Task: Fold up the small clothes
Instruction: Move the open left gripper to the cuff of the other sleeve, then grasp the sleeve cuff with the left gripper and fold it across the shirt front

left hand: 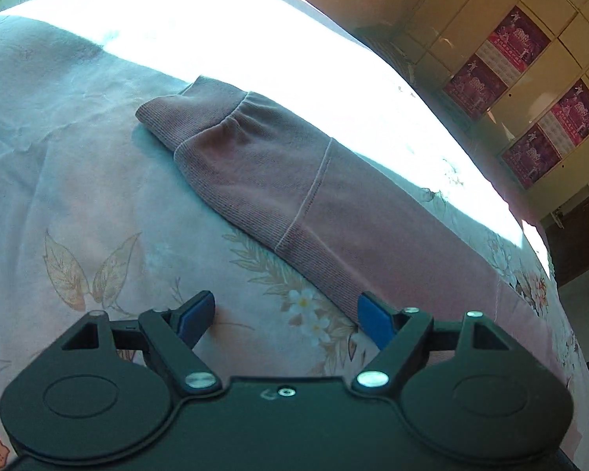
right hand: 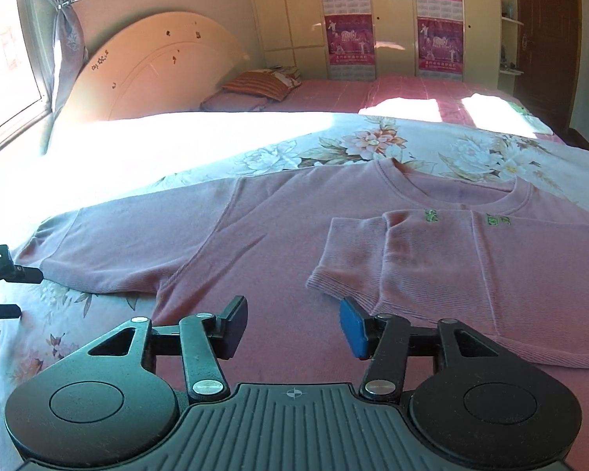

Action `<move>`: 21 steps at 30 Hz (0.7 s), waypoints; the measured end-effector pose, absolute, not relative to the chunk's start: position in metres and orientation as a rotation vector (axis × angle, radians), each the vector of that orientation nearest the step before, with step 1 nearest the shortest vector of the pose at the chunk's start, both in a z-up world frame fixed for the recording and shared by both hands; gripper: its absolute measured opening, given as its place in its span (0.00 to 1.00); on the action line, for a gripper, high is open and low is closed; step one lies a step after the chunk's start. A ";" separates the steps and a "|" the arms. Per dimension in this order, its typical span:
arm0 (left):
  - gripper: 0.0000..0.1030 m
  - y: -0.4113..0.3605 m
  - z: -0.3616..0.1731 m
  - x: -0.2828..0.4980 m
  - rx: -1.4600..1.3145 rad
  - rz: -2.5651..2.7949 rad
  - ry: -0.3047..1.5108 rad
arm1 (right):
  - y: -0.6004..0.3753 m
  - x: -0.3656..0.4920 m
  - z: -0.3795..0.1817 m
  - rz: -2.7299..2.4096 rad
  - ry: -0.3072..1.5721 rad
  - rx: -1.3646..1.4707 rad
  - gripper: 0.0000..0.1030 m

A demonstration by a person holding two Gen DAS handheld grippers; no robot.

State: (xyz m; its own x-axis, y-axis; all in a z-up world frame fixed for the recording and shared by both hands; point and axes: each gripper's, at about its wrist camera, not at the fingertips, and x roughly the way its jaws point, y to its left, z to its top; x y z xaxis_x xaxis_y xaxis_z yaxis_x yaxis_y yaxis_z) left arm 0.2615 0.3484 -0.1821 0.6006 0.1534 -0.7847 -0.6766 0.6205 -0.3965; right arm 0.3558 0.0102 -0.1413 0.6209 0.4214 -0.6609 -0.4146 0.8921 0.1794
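Note:
A small pink long-sleeved sweatshirt (right hand: pixel 271 235) lies flat on the floral bedspread (right hand: pixel 373 145). Its right sleeve (right hand: pixel 412 259) is folded across the chest; its left sleeve (right hand: pixel 117 243) stretches out to the left. In the left wrist view that sleeve (left hand: pixel 278 180) runs from its ribbed cuff (left hand: pixel 192 114) down to the right. My left gripper (left hand: pixel 286 318) is open and empty, low over the bedspread beside the sleeve's lower edge; its tips also show in the right wrist view (right hand: pixel 15 290). My right gripper (right hand: pixel 292 325) is open and empty over the shirt's lower body.
A strong band of sunlight (left hand: pixel 255 39) crosses the bed behind the shirt. A curved headboard (right hand: pixel 157 66), pillows (right hand: pixel 263 84) and a pink sheet (right hand: pixel 392 90) lie at the back. A wardrobe with pink posters (right hand: pixel 439 15) stands beyond the bed.

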 end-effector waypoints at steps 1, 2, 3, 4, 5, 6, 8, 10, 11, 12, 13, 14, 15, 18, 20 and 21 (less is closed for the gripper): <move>0.76 0.357 -0.184 0.262 -0.771 0.543 0.780 | 0.016 0.356 -0.141 0.485 0.763 0.005 0.50; 0.76 0.362 -0.186 0.262 -0.780 0.544 0.777 | 0.022 0.357 -0.142 0.490 0.765 0.002 0.50; 0.76 0.368 -0.187 0.263 -0.785 0.545 0.774 | 0.026 0.358 -0.143 0.492 0.768 0.001 0.50; 0.76 0.373 -0.188 0.265 -0.787 0.544 0.772 | 0.031 0.359 -0.143 0.494 0.773 0.001 0.50; 0.76 0.377 -0.189 0.267 -0.789 0.540 0.771 | 0.035 0.360 -0.144 0.495 0.777 -0.001 0.50; 0.76 0.380 -0.190 0.269 -0.791 0.533 0.769 | 0.038 0.361 -0.145 0.494 0.780 -0.005 0.50; 0.76 0.385 -0.192 0.275 -0.792 0.521 0.766 | 0.044 0.362 -0.147 0.492 0.785 -0.013 0.50; 0.77 0.390 -0.194 0.281 -0.787 0.510 0.761 | 0.049 0.364 -0.149 0.489 0.792 -0.018 0.50; 0.78 0.391 -0.195 0.284 -0.786 0.508 0.757 | 0.051 0.365 -0.150 0.487 0.796 -0.020 0.50; 0.79 0.393 -0.195 0.286 -0.787 0.505 0.752 | 0.053 0.366 -0.150 0.487 0.798 -0.023 0.50; 0.80 0.395 -0.195 0.288 -0.792 0.499 0.747 | 0.055 0.367 -0.150 0.484 0.798 -0.028 0.50; 0.82 0.396 -0.196 0.290 -0.796 0.494 0.741 | 0.057 0.368 -0.151 0.481 0.798 -0.034 0.50; 0.82 0.396 -0.196 0.292 -0.794 0.490 0.735 | 0.059 0.368 -0.152 0.480 0.800 -0.040 0.50; 0.77 0.400 -0.199 0.299 -0.780 0.482 0.714 | 0.064 0.372 -0.154 0.477 0.810 -0.048 0.50; 0.67 0.403 -0.201 0.298 -0.777 0.469 0.687 | 0.067 0.373 -0.156 0.475 0.814 -0.054 0.50; 0.62 0.406 -0.202 0.298 -0.789 0.473 0.680 | 0.068 0.374 -0.157 0.474 0.815 -0.058 0.50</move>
